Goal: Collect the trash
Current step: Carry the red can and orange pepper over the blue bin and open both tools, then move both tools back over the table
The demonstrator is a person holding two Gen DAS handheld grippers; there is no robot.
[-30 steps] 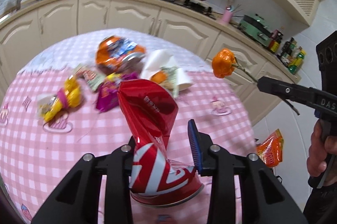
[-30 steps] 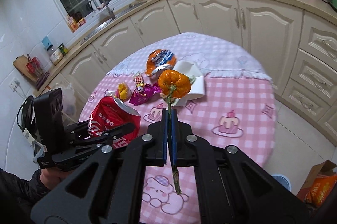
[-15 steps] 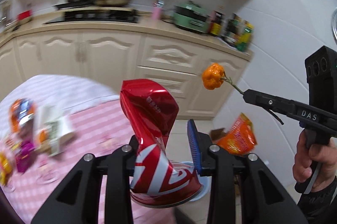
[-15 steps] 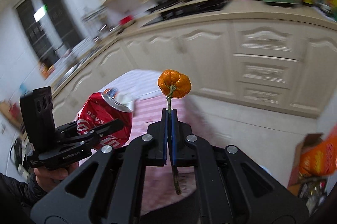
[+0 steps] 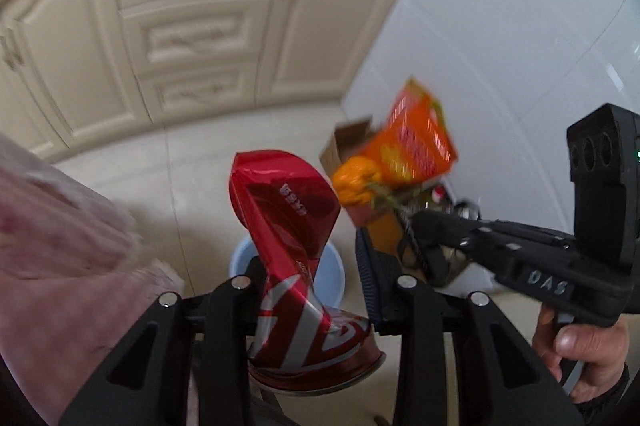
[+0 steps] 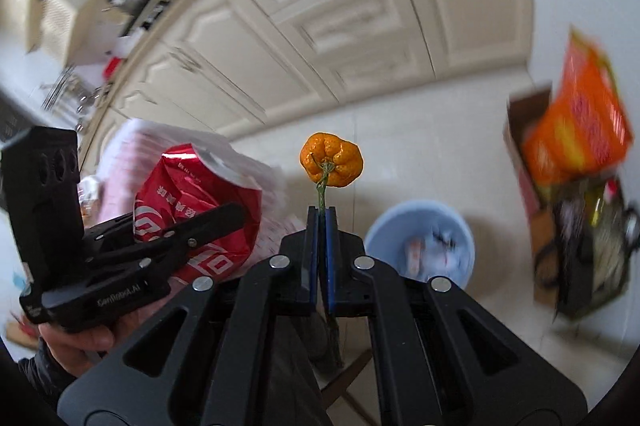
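My left gripper [image 5: 316,266] is shut on a crushed red soda can [image 5: 288,226], held upright above the floor; the can also shows in the right wrist view [image 6: 196,210]. My right gripper [image 6: 322,214] is shut on the green stem of a small orange pepper [image 6: 331,159], which stands up above the fingertips. In the left wrist view the pepper [image 5: 356,182] hangs just right of the can. A light blue bin [image 6: 420,242] stands on the floor below and right of the pepper; its rim shows behind the can in the left wrist view [image 5: 336,266].
Cream kitchen cabinets [image 5: 192,26] run along the back. A cardboard box with an orange bag [image 6: 576,130] stands by the white wall at the right, with dark clutter beside it. The pink checked tablecloth [image 5: 60,246] hangs at the left edge.
Both grippers have swung away from the table to the right and tilted down toward the floor, carrying the can and the pepper. The blue bin has come into view below them.
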